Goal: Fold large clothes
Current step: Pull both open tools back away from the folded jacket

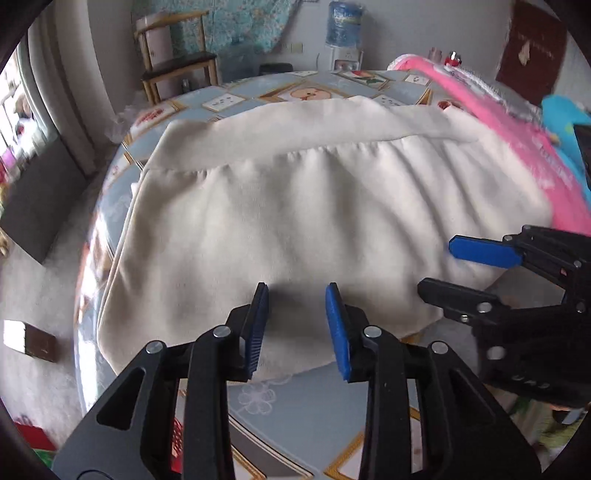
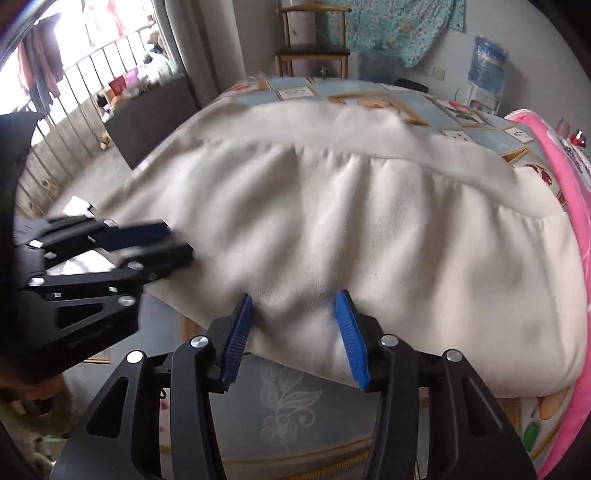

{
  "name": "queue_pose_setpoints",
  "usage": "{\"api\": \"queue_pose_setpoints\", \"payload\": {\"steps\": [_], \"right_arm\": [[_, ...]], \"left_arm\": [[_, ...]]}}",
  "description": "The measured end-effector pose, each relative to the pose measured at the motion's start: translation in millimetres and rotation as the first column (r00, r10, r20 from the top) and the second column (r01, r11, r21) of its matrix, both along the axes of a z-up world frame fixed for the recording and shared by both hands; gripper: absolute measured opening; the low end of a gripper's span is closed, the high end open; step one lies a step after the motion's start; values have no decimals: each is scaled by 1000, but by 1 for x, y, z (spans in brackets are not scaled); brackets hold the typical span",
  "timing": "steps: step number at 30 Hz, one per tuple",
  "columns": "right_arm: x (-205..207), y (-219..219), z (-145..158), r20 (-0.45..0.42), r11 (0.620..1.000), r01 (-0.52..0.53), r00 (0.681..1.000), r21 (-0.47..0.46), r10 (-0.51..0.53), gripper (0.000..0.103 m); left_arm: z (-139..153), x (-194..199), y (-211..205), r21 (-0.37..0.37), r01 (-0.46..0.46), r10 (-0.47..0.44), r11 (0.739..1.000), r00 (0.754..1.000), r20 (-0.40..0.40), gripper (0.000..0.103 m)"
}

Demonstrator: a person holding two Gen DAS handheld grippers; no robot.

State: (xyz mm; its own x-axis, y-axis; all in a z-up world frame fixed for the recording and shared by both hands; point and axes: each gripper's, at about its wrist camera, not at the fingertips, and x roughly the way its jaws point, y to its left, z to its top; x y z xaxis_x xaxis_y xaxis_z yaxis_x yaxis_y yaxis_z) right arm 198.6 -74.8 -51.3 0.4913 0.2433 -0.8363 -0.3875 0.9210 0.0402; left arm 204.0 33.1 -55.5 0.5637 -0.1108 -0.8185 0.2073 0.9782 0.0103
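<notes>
A large cream garment (image 1: 295, 192) lies folded and spread across the table, with a smooth wide band along its far side and soft wrinkles below it. My left gripper (image 1: 297, 291) hovers over the garment's near edge, blue pads apart, gripping nothing. To its right my right gripper (image 1: 437, 266) stands open above the garment's near right corner. In the right wrist view the garment (image 2: 332, 229) fills the middle. The right gripper (image 2: 295, 297) stands open over the near hem, and the left gripper (image 2: 181, 242) is blurred at the left over the cloth's corner.
The table wears a blue patterned cloth (image 1: 303, 398) and drops away at the near edge. A pink blanket (image 1: 517, 140) lies along the right side, touching the garment. Beyond the table stand a wooden chair (image 1: 177, 62) and a water dispenser (image 1: 343, 26).
</notes>
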Motion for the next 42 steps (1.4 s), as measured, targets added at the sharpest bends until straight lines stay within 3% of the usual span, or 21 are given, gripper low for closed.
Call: {"api": "queue_pose_setpoints", "payload": {"steps": [3,5,8,11,12,14,17,18,21,24,29,34,42], "right_arm": [[-5,-4,14,-23,1000,3,1000,-8,-3,47],[-12,-20,29,13,999,34,999,3,-34,47],[-15,-69,40,54,986,168,984,-1,-168,47],[-6,-126,21,-11,944,330,944,18,-330,47],[-4,-138,13,-46,940,333,943,69,-330,48],[-7,-139,20,-47,942,328,945,72,-325,47],[-18,-140,43,32,941,332,942,67,-334,49],[-21,-147,46,46,933,353,933,69,-357,54],[-6,-170,17,-42,897,439,898,47,-437,61],[-7,-167,16,-37,903,426,905,48,-425,63],[-28,-159,43,-37,906,406,914,122,-404,64],[-62,-163,63,-9,891,416,907,179,-421,80],[-109,-147,77,48,896,421,901,144,-431,87]], "left_arm": [[9,-6,7,-24,-7,7,1000,1000,3,31],[21,-13,20,-48,-27,28,998,999,32,31],[19,-16,46,-64,-82,83,995,996,12,31],[3,-12,66,-136,-115,110,984,993,-40,32],[3,-12,68,-150,-115,111,982,993,-36,32],[7,-12,67,-145,-124,120,982,992,-37,32],[23,-22,72,-181,-134,139,974,990,13,31],[24,-23,75,-179,-146,151,973,988,15,32],[2,-10,82,-136,-212,203,968,976,-76,34],[2,-8,79,-112,-214,209,970,976,-58,36],[20,-27,77,-170,-211,208,963,978,-33,37],[38,-60,62,-173,-170,175,970,985,11,48],[76,-113,35,-165,-119,140,979,982,125,80]]}}
